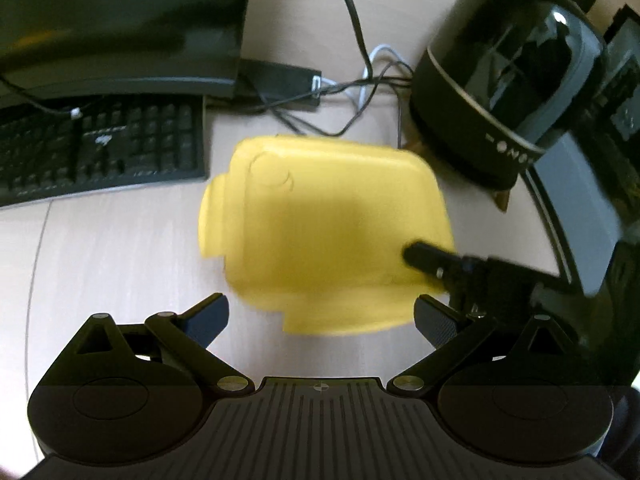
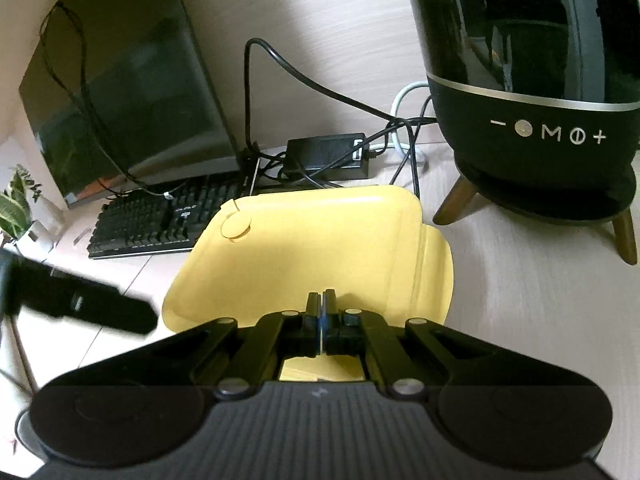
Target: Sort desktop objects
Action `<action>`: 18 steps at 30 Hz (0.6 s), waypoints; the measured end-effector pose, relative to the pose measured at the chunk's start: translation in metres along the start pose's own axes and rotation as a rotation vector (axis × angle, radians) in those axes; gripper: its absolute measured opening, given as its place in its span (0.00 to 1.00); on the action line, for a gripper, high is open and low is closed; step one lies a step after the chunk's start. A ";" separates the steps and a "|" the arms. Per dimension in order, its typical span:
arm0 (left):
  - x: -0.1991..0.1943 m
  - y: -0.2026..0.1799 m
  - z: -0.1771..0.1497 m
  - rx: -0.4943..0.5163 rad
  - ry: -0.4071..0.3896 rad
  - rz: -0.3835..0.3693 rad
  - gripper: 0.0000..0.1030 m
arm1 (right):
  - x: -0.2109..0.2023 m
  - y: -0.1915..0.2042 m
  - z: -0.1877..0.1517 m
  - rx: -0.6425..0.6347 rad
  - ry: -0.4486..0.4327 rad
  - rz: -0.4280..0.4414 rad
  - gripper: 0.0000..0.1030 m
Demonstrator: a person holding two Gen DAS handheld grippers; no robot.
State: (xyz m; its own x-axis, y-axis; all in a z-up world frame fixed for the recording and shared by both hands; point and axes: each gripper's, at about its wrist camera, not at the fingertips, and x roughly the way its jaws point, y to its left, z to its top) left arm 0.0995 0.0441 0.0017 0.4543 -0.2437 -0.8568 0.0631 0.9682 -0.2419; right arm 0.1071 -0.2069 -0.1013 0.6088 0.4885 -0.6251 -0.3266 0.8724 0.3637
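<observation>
Your right gripper [image 2: 321,300] is clamped shut on the near edge of the yellow lid [image 2: 320,248], which lies flat on the desk between the keyboard [image 2: 160,220] and the black appliance [image 2: 532,120]. Lift it level. Keep your left gripper [image 1: 320,316], jaws spread and empty, clear of the lid.

Yellow plastic lid [image 2: 316,248] lies flat on desk, betw. keyboard & black appliance.

light: bright, even | blur: left view smeared — yellow lid [image 1: 320,236] | edges: fisheye-bent, dark corners
</observation>
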 end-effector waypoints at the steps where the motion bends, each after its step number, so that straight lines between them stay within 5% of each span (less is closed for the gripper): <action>1: 0.000 -0.001 -0.003 0.004 -0.001 0.018 0.99 | 0.000 0.001 0.000 0.001 0.000 -0.007 0.00; 5: -0.001 -0.002 -0.010 -0.003 -0.005 0.036 0.99 | -0.001 0.010 -0.001 -0.044 -0.002 -0.045 0.01; 10: 0.000 -0.003 -0.016 0.001 -0.009 0.039 0.99 | -0.004 0.023 -0.004 -0.112 -0.008 -0.079 0.36; 18: 0.001 -0.003 -0.030 -0.001 0.008 0.028 0.99 | -0.010 0.026 -0.008 -0.109 -0.012 -0.075 0.44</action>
State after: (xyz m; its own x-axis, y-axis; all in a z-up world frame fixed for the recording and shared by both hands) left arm 0.0730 0.0390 -0.0121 0.4484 -0.2168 -0.8671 0.0492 0.9746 -0.2183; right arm 0.0870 -0.1888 -0.0915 0.6428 0.4217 -0.6394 -0.3557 0.9037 0.2384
